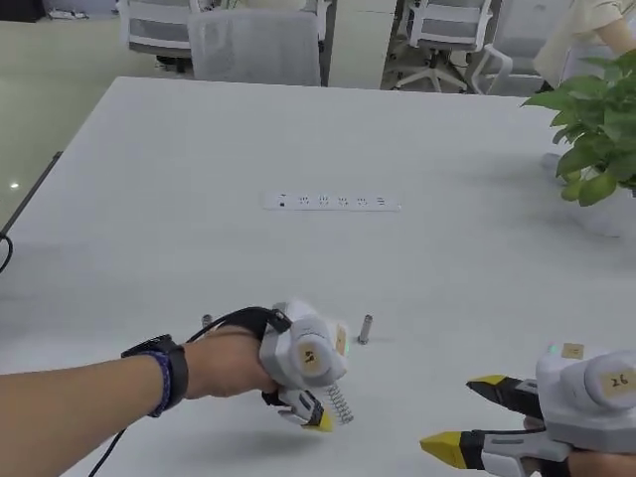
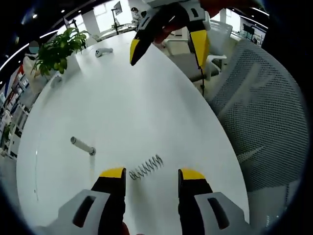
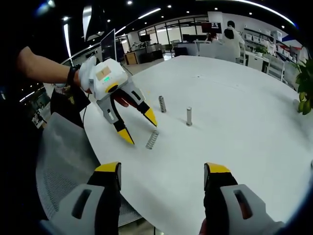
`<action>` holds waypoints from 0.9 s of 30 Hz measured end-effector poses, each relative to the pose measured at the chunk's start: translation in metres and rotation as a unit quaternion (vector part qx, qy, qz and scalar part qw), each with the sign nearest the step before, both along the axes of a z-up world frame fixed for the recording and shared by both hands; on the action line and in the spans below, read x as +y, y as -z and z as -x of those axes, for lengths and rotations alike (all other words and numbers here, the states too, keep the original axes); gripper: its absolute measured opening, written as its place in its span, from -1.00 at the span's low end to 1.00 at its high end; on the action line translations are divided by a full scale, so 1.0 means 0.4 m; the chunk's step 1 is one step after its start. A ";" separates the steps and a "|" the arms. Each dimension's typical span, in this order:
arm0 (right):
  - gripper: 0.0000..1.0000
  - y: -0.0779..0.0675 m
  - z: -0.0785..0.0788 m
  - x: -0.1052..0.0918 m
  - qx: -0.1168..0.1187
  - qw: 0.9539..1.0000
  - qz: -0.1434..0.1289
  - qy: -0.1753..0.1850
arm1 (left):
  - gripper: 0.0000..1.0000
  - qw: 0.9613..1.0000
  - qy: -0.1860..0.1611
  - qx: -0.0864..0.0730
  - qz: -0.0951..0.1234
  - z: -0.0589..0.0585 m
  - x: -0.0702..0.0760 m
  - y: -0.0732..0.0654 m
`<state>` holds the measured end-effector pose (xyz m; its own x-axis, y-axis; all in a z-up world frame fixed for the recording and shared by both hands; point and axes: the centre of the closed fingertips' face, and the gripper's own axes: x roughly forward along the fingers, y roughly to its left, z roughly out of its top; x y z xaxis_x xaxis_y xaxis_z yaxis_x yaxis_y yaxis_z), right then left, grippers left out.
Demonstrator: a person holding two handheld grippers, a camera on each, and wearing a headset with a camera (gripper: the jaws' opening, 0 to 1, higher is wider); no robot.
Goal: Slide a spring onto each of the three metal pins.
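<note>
The left tongs [image 2: 154, 172] gape wide astride the spring [image 2: 145, 167], which lies flat on the desk [image 2: 146, 98] low in the left gripper view. They should close gently across its middle, sparing the coils. The right tongs [image 3: 162, 169] stand wide and empty. Mid-frame, the right gripper view gives one sprung pin [image 3: 162, 104], one bare pin [image 3: 189, 116] and one loose spring.

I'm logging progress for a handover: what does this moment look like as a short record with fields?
loose spring: lying flat on the table, just ahead of the left gripper
bare pin: upright, no spring
sprung pin: upright, coil already on it
left gripper: open, holding nothing
right gripper: open, holding nothing, apart from the parts
</note>
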<state>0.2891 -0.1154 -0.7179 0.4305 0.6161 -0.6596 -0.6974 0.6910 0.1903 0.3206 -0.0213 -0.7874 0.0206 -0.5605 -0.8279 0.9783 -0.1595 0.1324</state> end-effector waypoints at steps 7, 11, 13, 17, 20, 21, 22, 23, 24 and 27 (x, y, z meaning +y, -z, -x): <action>0.34 0.000 -0.003 0.004 0.001 1.000 0.000 -0.003 | -0.39 1.000 0.004 0.014 0.003 0.004 -0.023 0.018; 0.33 -0.005 0.000 0.000 0.002 1.000 -0.003 -0.003 | -0.56 1.000 -0.005 0.031 0.003 0.007 -0.018 0.031; 0.33 -0.006 0.002 -0.003 0.002 1.000 -0.001 -0.005 | -0.57 0.999 -0.014 0.038 -0.003 0.004 -0.008 0.042; 0.32 -0.002 0.005 -0.015 0.004 1.000 0.003 -0.002 | -0.65 0.999 -0.021 0.035 -0.010 0.004 0.012 0.049; 0.32 0.000 0.006 -0.017 0.005 1.000 0.002 -0.001 | -0.70 0.999 -0.026 0.037 -0.013 0.007 0.029 0.054; 0.32 -0.001 0.007 -0.015 0.005 1.000 0.003 -0.001 | -0.72 0.998 -0.042 0.045 -0.004 0.008 0.031 0.053; 0.32 0.000 0.008 -0.014 0.005 1.000 0.003 -0.002 | -0.74 0.998 -0.039 0.044 -0.011 0.007 0.040 0.057; 0.32 0.000 0.007 -0.012 0.005 1.000 0.003 -0.002 | -0.78 0.998 -0.048 0.049 -0.006 0.006 0.047 0.054; 0.32 0.001 0.007 -0.010 0.005 1.000 0.002 -0.003 | -0.81 0.997 -0.053 0.052 -0.004 0.007 0.052 0.053; 0.31 0.000 0.006 -0.004 0.005 1.000 0.001 -0.005 | -0.93 0.996 -0.062 0.056 -0.005 0.009 0.069 0.053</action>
<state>0.2867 -0.1168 -0.7177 0.4188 0.6185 -0.6649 -0.7020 0.6850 0.1950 0.3170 0.0061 -0.8086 -0.0033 -0.5518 -0.8340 0.9991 -0.0365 0.0202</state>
